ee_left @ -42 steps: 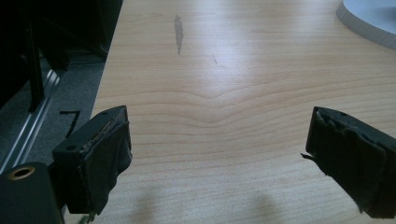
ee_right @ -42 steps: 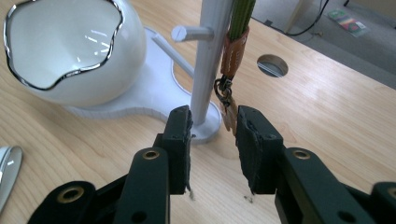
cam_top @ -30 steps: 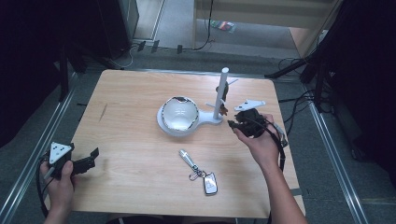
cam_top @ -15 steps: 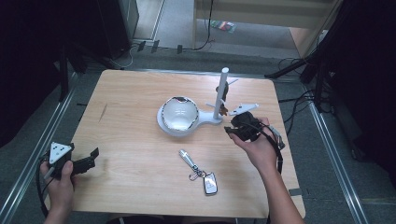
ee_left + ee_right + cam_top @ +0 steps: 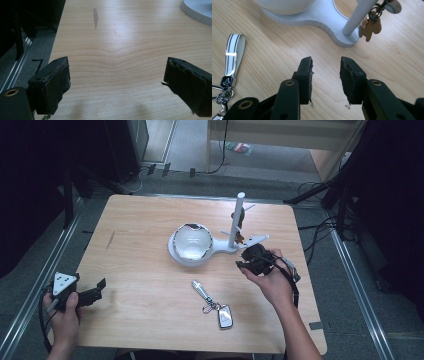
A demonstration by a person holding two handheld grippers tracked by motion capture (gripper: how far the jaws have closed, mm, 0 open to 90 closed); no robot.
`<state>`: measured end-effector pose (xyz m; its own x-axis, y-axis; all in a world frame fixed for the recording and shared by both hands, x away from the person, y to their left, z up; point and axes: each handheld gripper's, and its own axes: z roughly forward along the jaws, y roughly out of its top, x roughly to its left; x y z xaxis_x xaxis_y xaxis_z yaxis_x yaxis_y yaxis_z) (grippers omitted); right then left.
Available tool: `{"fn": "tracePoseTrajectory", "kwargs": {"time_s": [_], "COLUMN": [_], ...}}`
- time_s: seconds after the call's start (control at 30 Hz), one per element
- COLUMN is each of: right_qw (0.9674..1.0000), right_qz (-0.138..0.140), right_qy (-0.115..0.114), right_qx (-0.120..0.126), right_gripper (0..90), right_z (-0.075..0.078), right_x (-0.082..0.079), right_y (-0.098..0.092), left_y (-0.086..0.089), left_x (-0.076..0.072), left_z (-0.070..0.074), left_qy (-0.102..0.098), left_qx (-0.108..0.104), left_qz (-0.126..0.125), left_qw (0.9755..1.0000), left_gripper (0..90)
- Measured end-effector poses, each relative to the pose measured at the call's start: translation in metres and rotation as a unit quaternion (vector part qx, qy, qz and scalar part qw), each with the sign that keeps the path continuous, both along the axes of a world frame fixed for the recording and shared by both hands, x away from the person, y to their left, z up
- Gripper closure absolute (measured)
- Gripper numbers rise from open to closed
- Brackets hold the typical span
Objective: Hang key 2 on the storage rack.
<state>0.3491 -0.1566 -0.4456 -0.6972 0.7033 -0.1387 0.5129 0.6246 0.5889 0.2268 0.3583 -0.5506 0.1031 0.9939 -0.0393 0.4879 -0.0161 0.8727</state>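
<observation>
Your right gripper [image 5: 325, 72] was empty with its jaws narrowly apart near the table's [image 5: 130, 320] right edge, while the light, loose and floppy key bunch [image 5: 212, 304] lay near the front edge, best gripped at its stiff white strap [image 5: 234, 53].

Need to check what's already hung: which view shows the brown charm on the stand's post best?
The right gripper view: the brown charm hangs large beside the post. In the high view it is a small dark speck. The left gripper view catches the stand's base edge.
</observation>
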Motion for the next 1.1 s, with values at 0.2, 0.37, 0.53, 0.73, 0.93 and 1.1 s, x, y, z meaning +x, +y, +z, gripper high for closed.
{"fn": "tracePoseTrajectory", "kwargs": {"time_s": [0.2, 0.37, 0.53, 0.73, 0.93, 1.1], "right_qw": [0.9999, 0.9998, 0.9996, 0.9992, 0.9986, 0.9981], "right_qz": [0.006, 0.014, 0.022, 0.027, 0.035, 0.04], "right_qy": [0.011, 0.014, 0.017, 0.028, 0.036, 0.044], "right_qx": [-0.001, -0.006, -0.01, -0.01, -0.016, -0.018], "right_gripper": [62.8, 62.5, 62.1, 61.0, 60.6, 60.7], "right_z": [-0.003, -0.007, -0.009, -0.011, -0.014, -0.017], "right_x": [-0.004, -0.007, -0.01, -0.013, -0.016, -0.019], "right_y": [0.005, 0.009, 0.016, 0.021, 0.027, 0.031], "left_y": [0.0, 0.0, 0.0, 0.0, 0.0, 0.0], "left_x": [0.0, 0.0, 0.0, 0.0, 0.0, 0.0], "left_z": [0.0, 0.0, 0.0, 0.0, 0.0, 0.0], "left_qy": [0.0, 0.0, -0.001, 0.0, -0.001, -0.001], "left_qx": [0.0, -0.001, 0.0, 0.0, 0.0, 0.0], "left_qz": [0.0, -0.001, 0.0, 0.0, 0.0, 0.0], "left_qw": [1.0, 1.0, 1.0, 1.0, 1.0, 1.0], "left_gripper": [7.0, 7.0, 7.0, 7.0, 7.0, 7.0]}}
